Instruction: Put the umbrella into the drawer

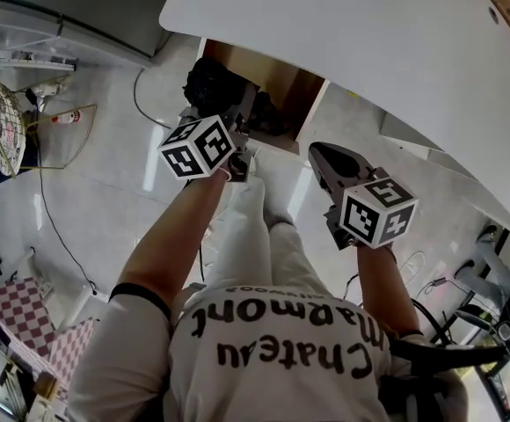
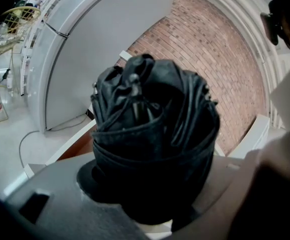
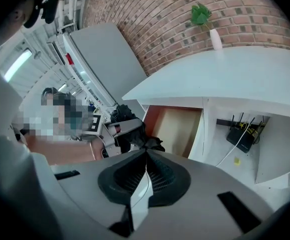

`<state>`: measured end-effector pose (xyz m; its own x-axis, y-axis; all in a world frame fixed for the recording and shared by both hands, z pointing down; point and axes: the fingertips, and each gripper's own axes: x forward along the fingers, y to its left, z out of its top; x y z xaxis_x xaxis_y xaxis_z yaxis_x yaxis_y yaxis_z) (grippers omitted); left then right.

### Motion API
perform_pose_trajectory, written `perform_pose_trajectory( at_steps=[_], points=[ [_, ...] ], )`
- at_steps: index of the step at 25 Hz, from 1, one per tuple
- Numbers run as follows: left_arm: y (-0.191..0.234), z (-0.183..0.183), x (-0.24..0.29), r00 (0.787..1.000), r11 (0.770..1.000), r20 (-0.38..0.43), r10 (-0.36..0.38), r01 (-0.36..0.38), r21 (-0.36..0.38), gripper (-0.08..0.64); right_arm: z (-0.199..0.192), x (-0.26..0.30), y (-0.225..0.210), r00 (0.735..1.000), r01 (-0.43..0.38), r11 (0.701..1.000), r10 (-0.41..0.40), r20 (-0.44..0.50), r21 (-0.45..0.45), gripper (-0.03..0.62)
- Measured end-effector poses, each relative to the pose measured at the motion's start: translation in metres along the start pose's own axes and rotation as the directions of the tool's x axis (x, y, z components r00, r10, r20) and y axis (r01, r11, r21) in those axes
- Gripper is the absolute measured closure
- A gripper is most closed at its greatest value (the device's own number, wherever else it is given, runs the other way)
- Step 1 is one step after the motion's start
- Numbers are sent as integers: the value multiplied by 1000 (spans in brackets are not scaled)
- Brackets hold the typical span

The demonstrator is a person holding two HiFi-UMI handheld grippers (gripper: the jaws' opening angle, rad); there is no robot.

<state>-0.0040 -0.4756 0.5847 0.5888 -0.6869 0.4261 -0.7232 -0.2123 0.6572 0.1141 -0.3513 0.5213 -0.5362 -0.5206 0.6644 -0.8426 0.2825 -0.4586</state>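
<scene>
In the left gripper view a black folded umbrella (image 2: 152, 134) fills the middle, and my left gripper (image 2: 152, 189) is shut on its lower end. The head view shows that gripper (image 1: 235, 128) holding the umbrella (image 1: 211, 84) at the left front edge of the open drawer (image 1: 301, 86), whose wooden inside shows under the white table top (image 1: 352, 51). My right gripper (image 1: 324, 154) hangs to the right of it, in front of the drawer. Its jaws (image 3: 146, 156) are shut with nothing between them. Beyond them lie the drawer (image 3: 177, 129) and the umbrella (image 3: 135, 134).
A router with cables (image 3: 242, 134) hangs in the recess right of the drawer. A plant in a white vase (image 3: 212, 34) stands on the table. On the floor at left are a yellow wire frame (image 1: 0, 121), a bottle (image 1: 61, 117), a cable and a checked cloth (image 1: 18, 310).
</scene>
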Motion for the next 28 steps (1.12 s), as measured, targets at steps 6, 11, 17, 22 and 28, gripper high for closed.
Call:
perform_pose_trajectory(
  at_steps=[6, 11, 17, 22, 28],
  points=[
    [-3, -13, 16, 995, 999, -96, -3, 7, 44, 284, -13, 0, -1, 1000, 13, 999, -13, 5, -29, 578],
    [-12, -31, 33, 986, 996, -166, 30, -15, 90, 278, -23, -7, -9, 1000, 15, 1000, -15, 0, -25, 578],
    [-10, -41, 49, 981, 993, -186, 52, -30, 115, 278, -30, -13, -17, 999, 32, 999, -31, 8, -28, 578],
    [1, -43, 57, 980, 995, -189, 65, -50, 82, 276, -34, -12, -24, 999, 34, 999, -34, 24, -19, 578],
    [9, -41, 67, 978, 993, -184, 95, -81, 81, 275, -41, -13, -31, 999, 35, 999, -34, 23, -12, 578]
  ],
)
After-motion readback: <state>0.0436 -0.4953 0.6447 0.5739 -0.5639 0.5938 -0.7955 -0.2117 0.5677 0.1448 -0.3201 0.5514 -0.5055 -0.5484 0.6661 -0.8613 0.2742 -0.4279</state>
